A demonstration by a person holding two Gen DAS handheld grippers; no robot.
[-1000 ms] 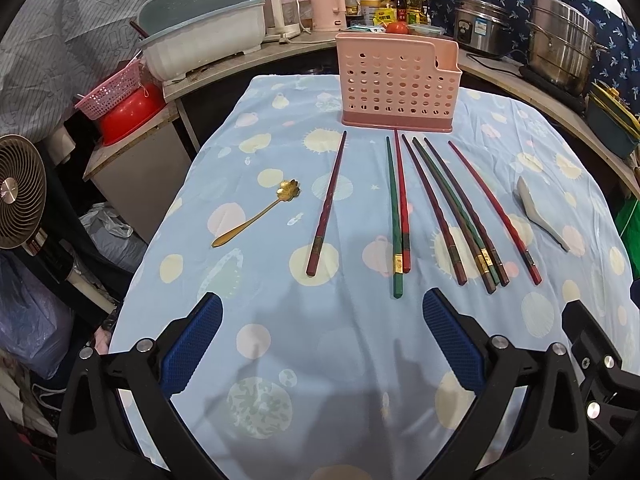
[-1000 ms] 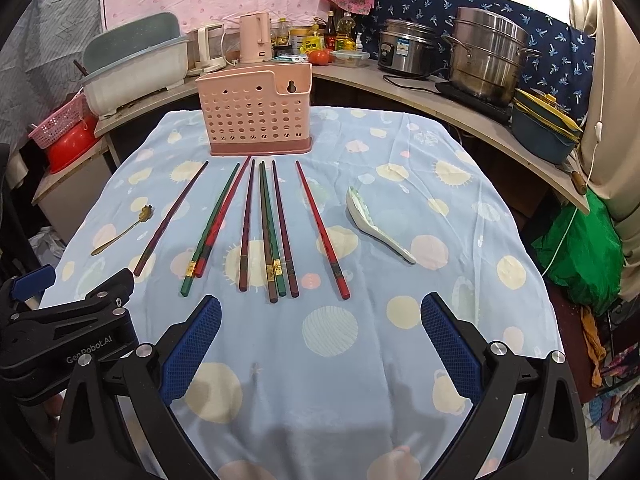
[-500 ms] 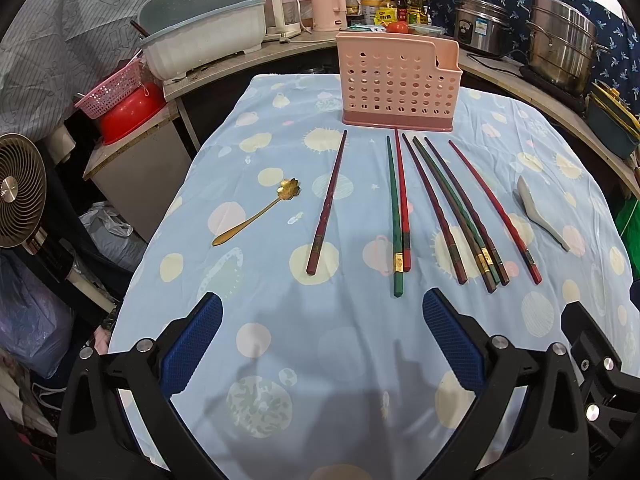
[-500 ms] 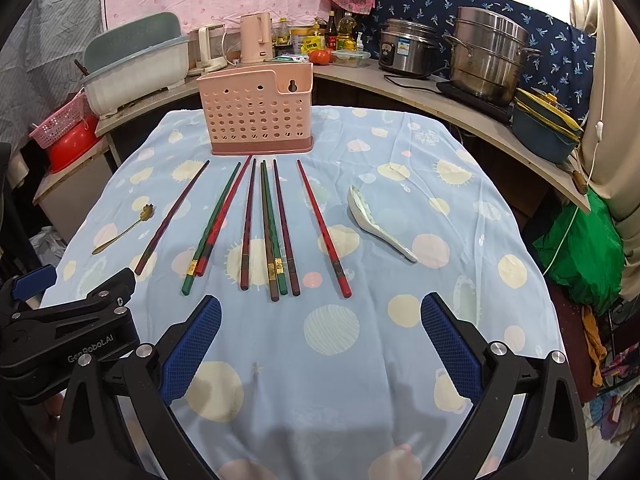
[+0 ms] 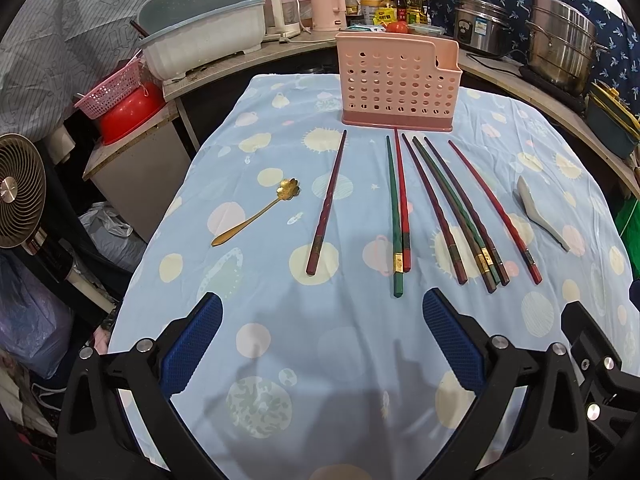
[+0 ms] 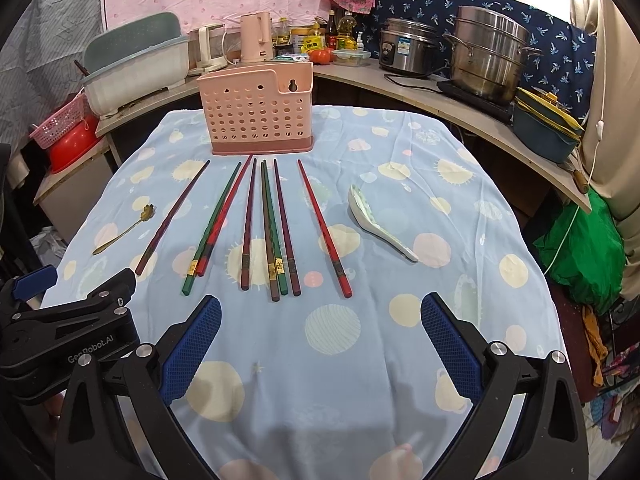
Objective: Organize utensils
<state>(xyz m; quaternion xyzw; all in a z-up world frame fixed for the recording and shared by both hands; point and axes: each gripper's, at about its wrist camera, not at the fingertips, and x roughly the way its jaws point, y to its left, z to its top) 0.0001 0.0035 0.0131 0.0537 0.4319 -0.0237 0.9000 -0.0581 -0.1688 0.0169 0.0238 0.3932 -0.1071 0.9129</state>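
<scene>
A pink perforated utensil holder (image 5: 398,84) (image 6: 258,110) stands at the far end of the table. In front of it lie several red, green and dark chopsticks (image 5: 440,208) (image 6: 268,224) side by side, one dark red chopstick (image 5: 327,200) apart to the left. A gold flower spoon (image 5: 260,212) (image 6: 126,230) lies at the left, a white ceramic spoon (image 5: 540,212) (image 6: 380,226) at the right. My left gripper (image 5: 322,340) and right gripper (image 6: 320,340) are both open and empty, near the table's front edge, short of the chopstick ends.
The table has a blue dotted cloth (image 5: 280,360). A counter behind holds a dish rack (image 5: 200,46), kettles, bottles, a rice cooker (image 6: 404,50) and a steel pot (image 6: 490,60). A fan (image 5: 18,196) stands at the left. The left gripper's body shows in the right wrist view (image 6: 68,332).
</scene>
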